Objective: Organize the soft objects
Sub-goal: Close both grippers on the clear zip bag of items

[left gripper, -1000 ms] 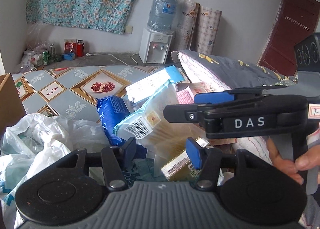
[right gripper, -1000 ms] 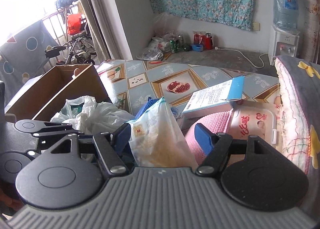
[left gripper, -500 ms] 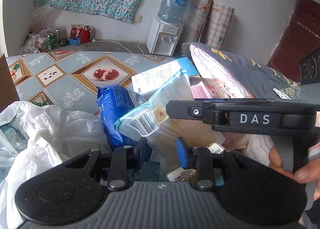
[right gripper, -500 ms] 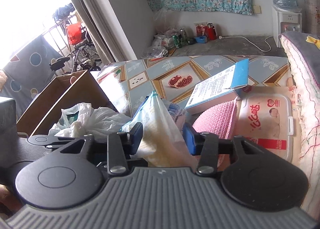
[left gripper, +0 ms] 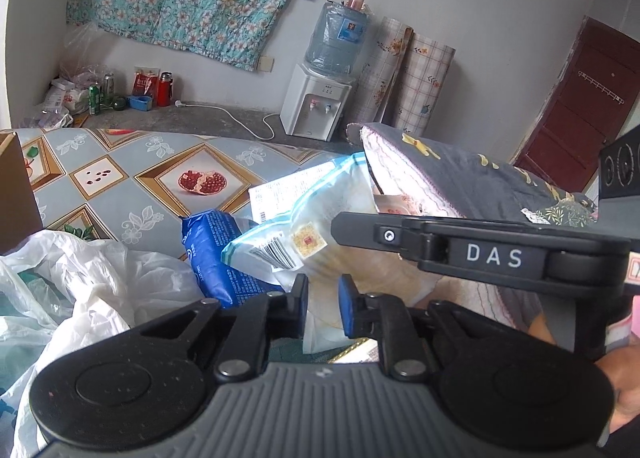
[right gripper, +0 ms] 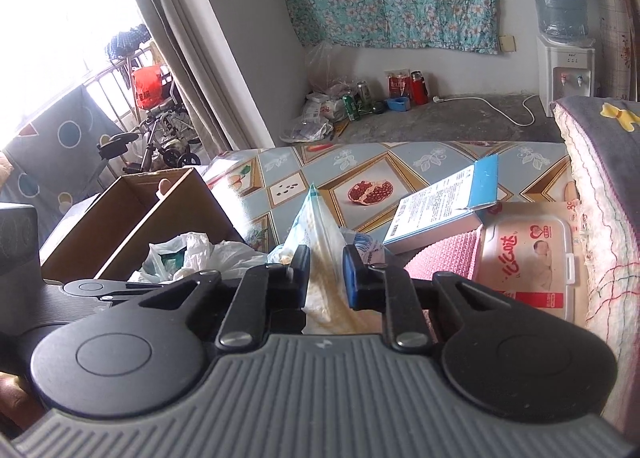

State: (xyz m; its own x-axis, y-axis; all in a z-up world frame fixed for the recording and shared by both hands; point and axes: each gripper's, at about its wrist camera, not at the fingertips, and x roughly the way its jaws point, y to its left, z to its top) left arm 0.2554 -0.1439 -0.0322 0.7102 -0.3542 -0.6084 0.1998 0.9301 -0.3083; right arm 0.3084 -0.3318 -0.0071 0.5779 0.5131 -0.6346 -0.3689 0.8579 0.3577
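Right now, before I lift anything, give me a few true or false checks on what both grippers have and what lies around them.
1. Both the left gripper and the right gripper are shut on the clear snack bag. True; both sets of fingers have just been closing on it.
2. The cardboard box holds the snack bag. False; the bag is pinched in the grippers, outside the box.
3. A wet wipes pack lies beside the pink textured pad. True.
4. The blue packet is held by the left gripper. False; it lies loose by the white plastic bag.
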